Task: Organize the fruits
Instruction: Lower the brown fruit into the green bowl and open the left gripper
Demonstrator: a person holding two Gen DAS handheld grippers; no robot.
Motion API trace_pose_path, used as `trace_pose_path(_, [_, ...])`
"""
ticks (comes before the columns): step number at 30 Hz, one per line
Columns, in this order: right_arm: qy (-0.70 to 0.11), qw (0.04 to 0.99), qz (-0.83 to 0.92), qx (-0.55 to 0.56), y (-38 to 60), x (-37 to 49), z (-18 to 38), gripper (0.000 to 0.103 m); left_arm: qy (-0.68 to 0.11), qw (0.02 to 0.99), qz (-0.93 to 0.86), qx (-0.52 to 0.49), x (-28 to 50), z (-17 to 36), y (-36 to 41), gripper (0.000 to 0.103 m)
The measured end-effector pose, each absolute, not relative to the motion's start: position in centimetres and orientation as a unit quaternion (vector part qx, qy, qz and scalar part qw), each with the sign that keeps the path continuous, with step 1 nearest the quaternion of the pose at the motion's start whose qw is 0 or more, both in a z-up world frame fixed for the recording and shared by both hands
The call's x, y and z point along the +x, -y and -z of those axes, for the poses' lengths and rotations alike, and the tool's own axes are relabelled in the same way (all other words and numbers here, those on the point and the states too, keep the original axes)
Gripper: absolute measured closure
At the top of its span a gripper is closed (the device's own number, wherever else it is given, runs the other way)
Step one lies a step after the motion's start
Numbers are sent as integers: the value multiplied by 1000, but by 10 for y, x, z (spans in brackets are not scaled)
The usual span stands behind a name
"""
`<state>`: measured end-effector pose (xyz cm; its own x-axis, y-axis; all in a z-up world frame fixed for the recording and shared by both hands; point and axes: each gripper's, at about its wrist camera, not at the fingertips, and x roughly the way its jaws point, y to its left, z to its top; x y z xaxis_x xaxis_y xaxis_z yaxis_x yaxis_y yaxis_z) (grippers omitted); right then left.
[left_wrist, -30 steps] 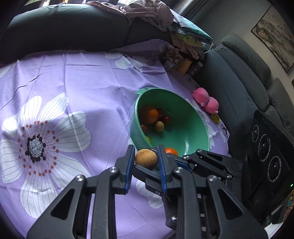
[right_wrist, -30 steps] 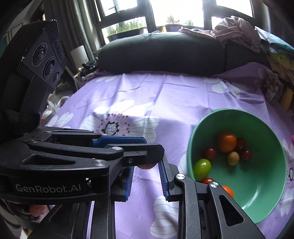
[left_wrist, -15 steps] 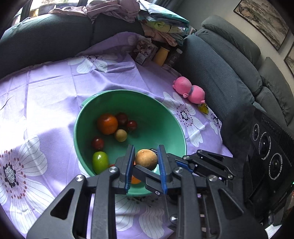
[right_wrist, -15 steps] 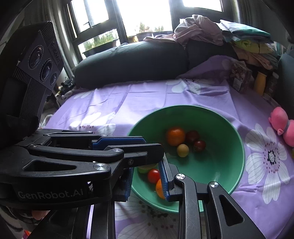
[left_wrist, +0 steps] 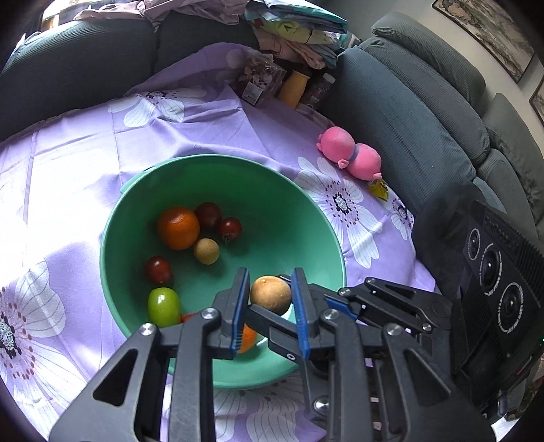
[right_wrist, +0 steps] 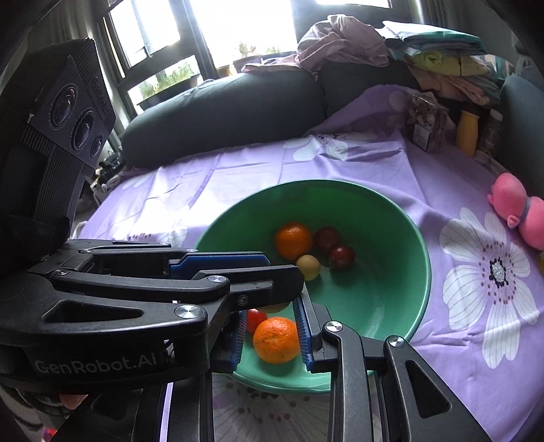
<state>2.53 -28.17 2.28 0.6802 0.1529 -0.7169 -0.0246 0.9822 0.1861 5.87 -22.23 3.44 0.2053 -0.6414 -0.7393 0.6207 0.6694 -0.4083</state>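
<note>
A green bowl [left_wrist: 306, 217] stands on the purple flowered cloth and holds an orange [left_wrist: 177, 227], dark red tomatoes [left_wrist: 230, 229], a small tan fruit [left_wrist: 206, 251] and a green tomato [left_wrist: 163, 304]. My left gripper [left_wrist: 270, 295] is shut on a brown kiwi [left_wrist: 270, 294] and holds it over the bowl's near side. My right gripper [right_wrist: 272, 326] is over the bowl's [right_wrist: 391, 217] near rim, shut on a small orange [right_wrist: 276, 339] between its blue pads. The left gripper's body hides part of the bowl in the right wrist view.
A pink pig toy [left_wrist: 350, 156] lies right of the bowl near the grey sofa [left_wrist: 408, 112]. A packet [left_wrist: 255, 80], a yellow bottle [left_wrist: 293, 89] and folded clothes [left_wrist: 299, 30] sit at the far edge. A dark sofa back [right_wrist: 221, 112] runs behind the table.
Both grippers have moved right, from over the bare cloth to over the bowl. The left still holds the kiwi. An orange now shows between the right gripper's pads.
</note>
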Motion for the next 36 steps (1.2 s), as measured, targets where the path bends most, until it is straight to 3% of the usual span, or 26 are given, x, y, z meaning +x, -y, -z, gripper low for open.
trace_pose_path(36, [-440, 895, -33, 67, 284, 36, -4, 75, -505, 763, 403, -17, 67, -15, 229, 78])
